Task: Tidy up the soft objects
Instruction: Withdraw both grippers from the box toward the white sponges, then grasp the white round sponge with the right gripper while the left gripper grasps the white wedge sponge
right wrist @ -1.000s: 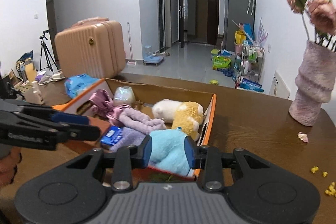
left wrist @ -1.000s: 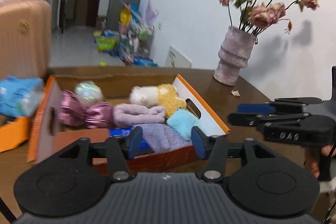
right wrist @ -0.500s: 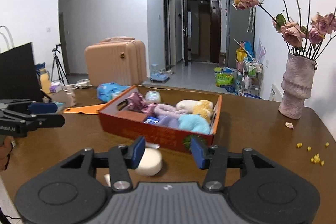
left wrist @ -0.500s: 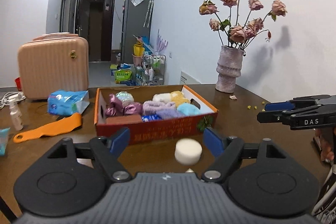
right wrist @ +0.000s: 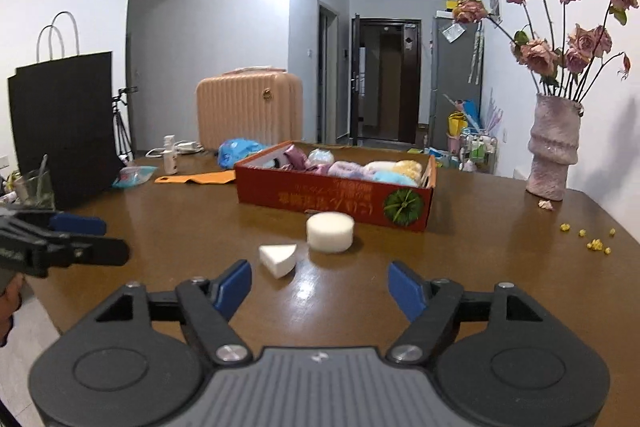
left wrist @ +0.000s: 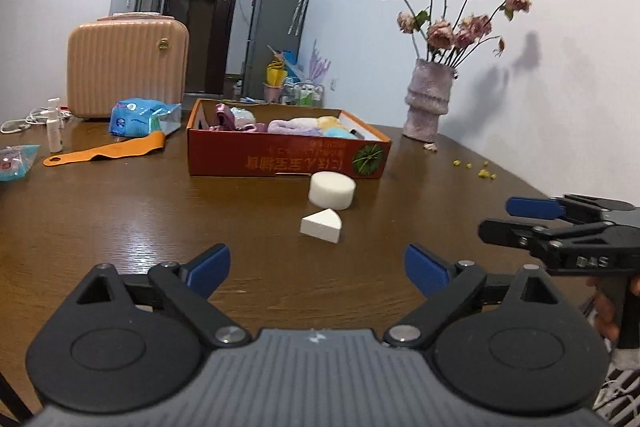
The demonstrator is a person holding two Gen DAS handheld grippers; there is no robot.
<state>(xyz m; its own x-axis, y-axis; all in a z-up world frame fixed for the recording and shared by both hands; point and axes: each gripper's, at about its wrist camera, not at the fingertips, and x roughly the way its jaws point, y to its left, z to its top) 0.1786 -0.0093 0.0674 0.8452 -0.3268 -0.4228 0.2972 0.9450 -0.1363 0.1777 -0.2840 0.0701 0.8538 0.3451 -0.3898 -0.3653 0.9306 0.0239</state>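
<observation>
Left gripper (left wrist: 316, 269) spread wide, holding nothing — white wedge-shaped sponge (left wrist: 321, 224) and round white sponge puck (left wrist: 332, 190) loose on brown wooden table (left wrist: 120, 211), short of nearly full red cardboard box (left wrist: 288, 161) — right gripper (right wrist: 320, 285) wide, empty.

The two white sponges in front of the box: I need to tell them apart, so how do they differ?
The round sponge is a thick disc; the wedge sponge is a smaller quarter-round slice. The round sponge lies nearer the box; the wedge sponge lies nearer the cameras. Both are white, on the table, ungrasped.
</observation>
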